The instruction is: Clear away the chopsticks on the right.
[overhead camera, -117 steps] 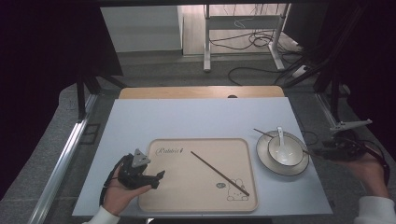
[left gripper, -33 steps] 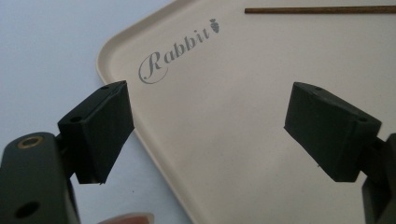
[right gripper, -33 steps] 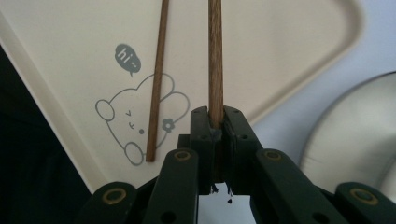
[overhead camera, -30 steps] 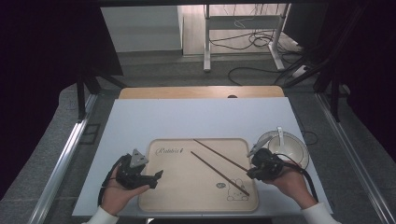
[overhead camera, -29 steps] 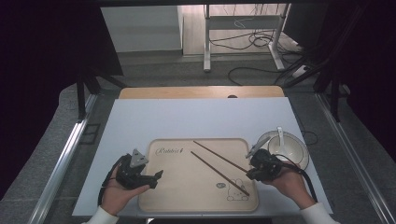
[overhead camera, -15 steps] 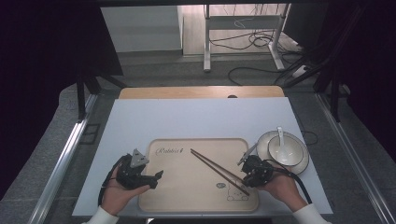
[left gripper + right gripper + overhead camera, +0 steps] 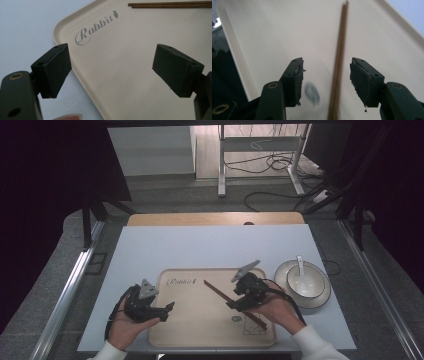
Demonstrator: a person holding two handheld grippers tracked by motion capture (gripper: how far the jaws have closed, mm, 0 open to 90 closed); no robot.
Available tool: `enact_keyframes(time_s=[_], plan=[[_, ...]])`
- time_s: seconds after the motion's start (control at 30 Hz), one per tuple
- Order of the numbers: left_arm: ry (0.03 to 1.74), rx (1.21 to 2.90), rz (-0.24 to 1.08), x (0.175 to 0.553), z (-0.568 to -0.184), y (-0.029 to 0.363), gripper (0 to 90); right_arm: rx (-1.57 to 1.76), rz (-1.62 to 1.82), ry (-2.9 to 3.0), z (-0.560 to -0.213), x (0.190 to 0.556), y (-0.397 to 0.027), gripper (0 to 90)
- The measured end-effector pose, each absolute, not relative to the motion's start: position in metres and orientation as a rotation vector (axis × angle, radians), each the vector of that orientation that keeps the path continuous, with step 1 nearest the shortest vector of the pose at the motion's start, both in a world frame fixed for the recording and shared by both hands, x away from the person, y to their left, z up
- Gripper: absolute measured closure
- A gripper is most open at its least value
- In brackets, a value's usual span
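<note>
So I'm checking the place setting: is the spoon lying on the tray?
No, the spoon rests in the bowl to the right of the tray.

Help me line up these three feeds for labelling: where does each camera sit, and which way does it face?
High view: above the person's side, looking forward and down on the table; both hands, left gripper and right gripper show.
Left gripper view: rides that gripper, looking between its open jaws at the tray corner.
Right gripper view: rides that gripper, looking along the chopsticks, which lie between its jaws, which have just been opening, untouched.
Shared: all three show the tray and the chopsticks.
</note>
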State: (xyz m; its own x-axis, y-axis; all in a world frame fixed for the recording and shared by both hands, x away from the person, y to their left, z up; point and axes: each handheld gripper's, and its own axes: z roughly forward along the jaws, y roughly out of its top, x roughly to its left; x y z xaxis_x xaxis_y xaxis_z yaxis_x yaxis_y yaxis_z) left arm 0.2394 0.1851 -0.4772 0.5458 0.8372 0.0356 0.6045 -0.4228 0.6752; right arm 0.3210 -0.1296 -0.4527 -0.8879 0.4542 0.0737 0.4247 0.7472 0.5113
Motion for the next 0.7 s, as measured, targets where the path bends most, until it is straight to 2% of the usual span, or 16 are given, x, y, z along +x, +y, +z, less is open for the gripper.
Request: enact_keyframes(time_s=[0.13,0.3,0.7], plan=[[1.160,2.167,0.494,0.239,-0.477,0.187,15.4,0.756,0.830,2.959,-0.466,0.346,-0.096,58.5],[1.162,2.162,0.494,0.238,-0.477,0.189,15.4,0.796,0.810,2.997,-0.483,0.370,-0.070,86.6],[1.162,2.168,0.495,0.238,-0.478,0.190,15.4,0.882,0.754,2.993,-0.508,0.396,-0.057,88.7]])
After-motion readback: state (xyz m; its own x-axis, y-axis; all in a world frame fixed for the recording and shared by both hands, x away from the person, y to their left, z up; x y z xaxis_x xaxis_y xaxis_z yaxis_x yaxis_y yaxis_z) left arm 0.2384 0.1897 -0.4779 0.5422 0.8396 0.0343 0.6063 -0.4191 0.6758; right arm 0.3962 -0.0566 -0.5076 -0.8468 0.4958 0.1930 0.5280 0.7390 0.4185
